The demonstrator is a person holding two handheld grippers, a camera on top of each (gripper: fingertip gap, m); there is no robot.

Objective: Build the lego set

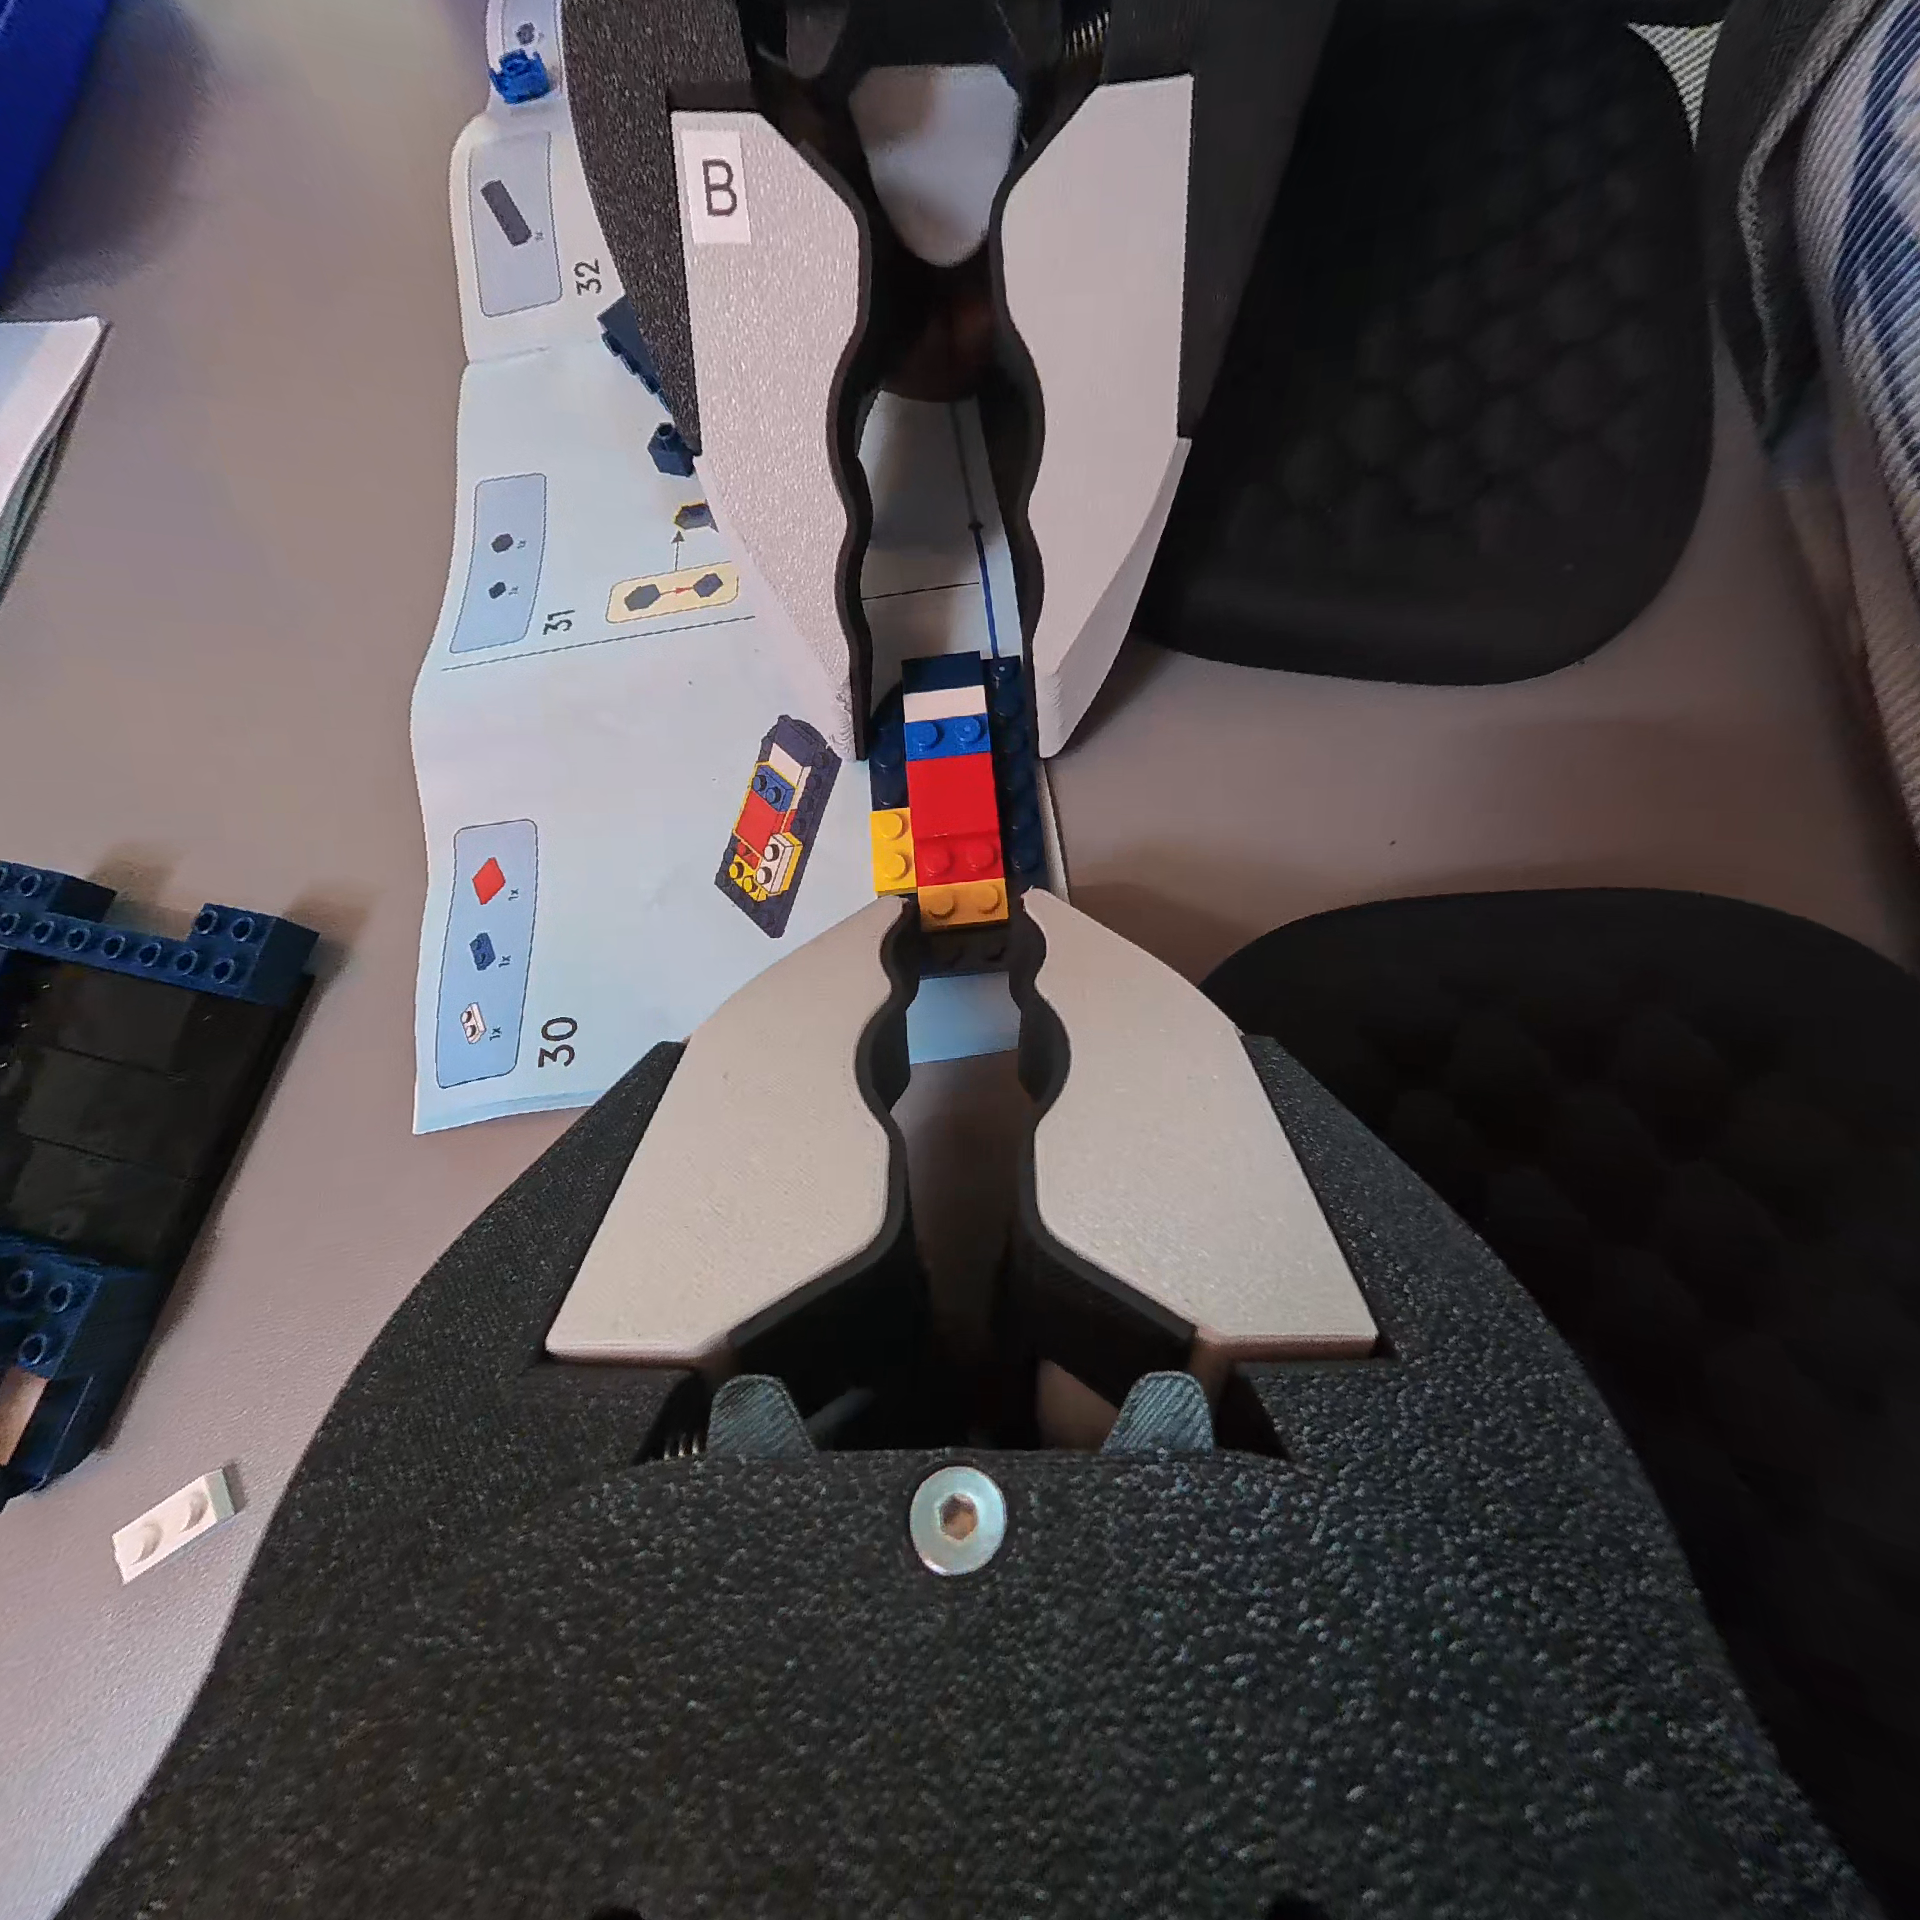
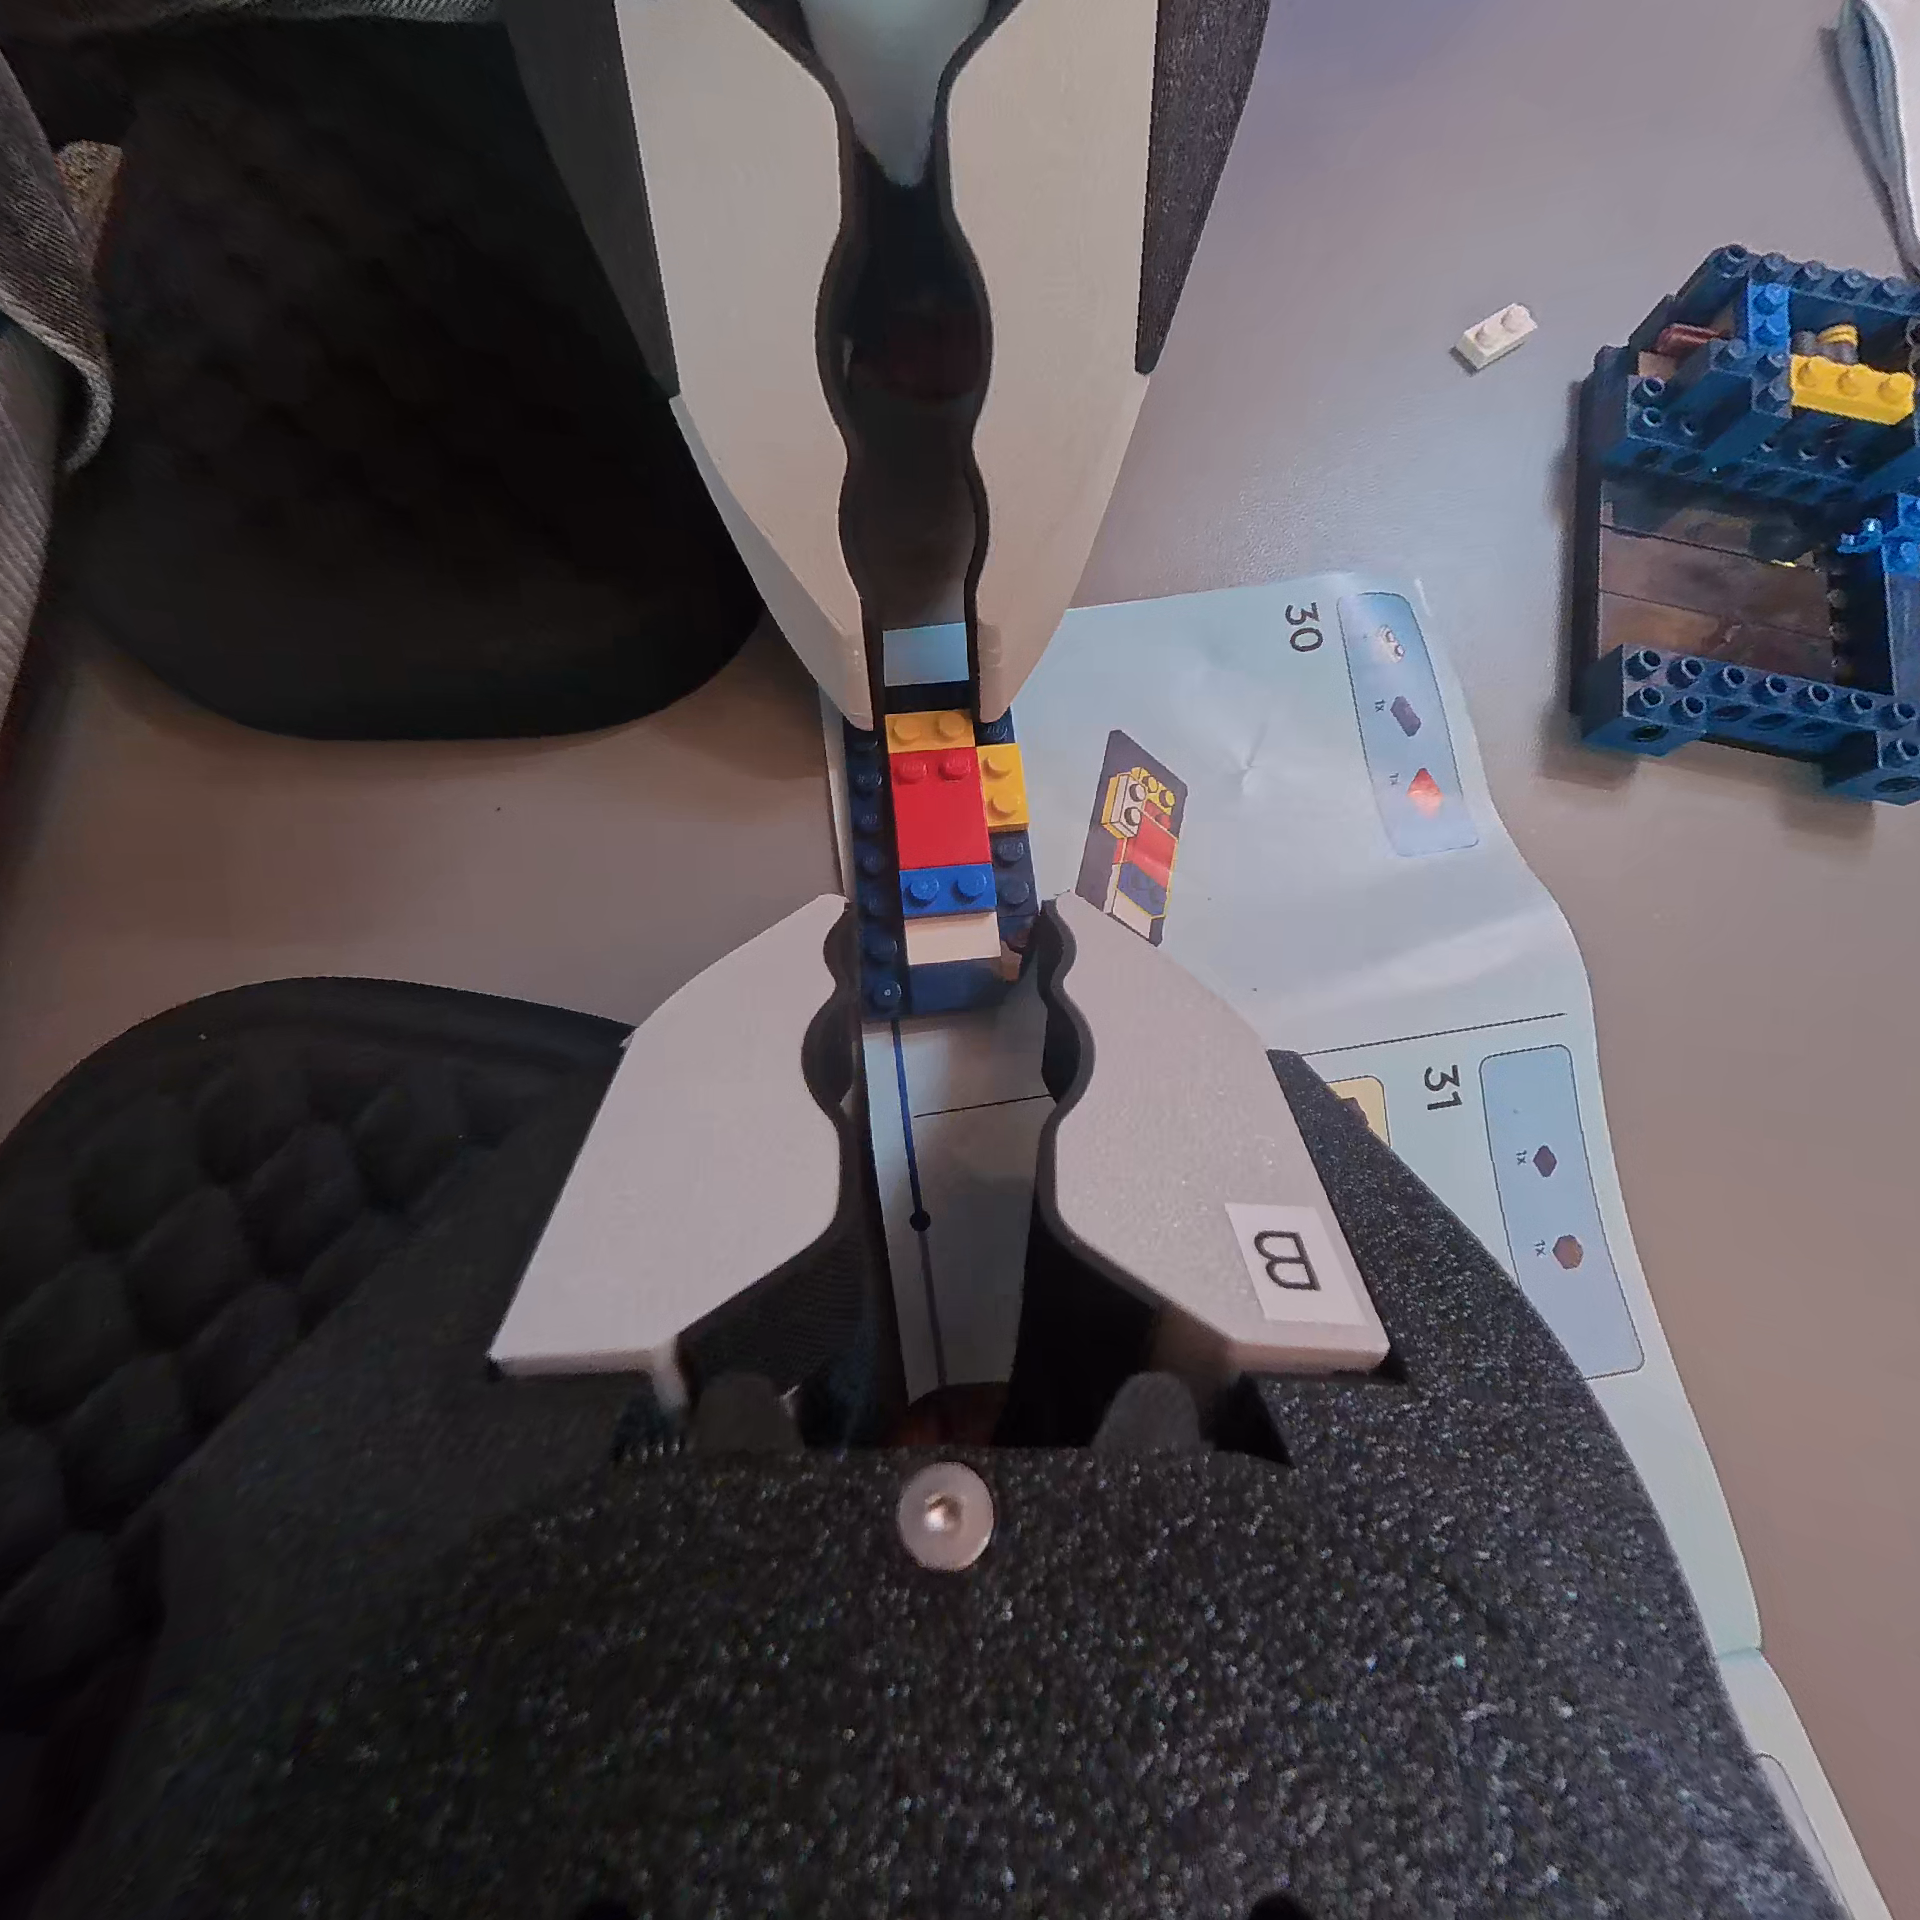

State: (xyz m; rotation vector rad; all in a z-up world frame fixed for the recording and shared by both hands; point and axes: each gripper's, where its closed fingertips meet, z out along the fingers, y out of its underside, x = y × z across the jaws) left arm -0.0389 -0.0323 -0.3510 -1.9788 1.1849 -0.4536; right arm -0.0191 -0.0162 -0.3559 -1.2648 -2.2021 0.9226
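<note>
Dark-blue brick build [image 1: 951,810] topped with red, yellow, blue and white pieces sits over the instruction sheet [image 1: 623,831] on the grey table [image 1: 260,623], left gripper [image 1: 961,940] pinching its yellow end, right gripper [image 2: 940,935] clamped across the opposite white-and-blue end.

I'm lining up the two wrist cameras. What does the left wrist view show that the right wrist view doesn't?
Left wrist only: a loose blue piece at the booklet's far end.
Right wrist only: the yellow brick inside the big blue build.
Both: the small multicoloured brick model between the left gripper and right gripper, the instruction booklet, and a loose white plate.
</note>
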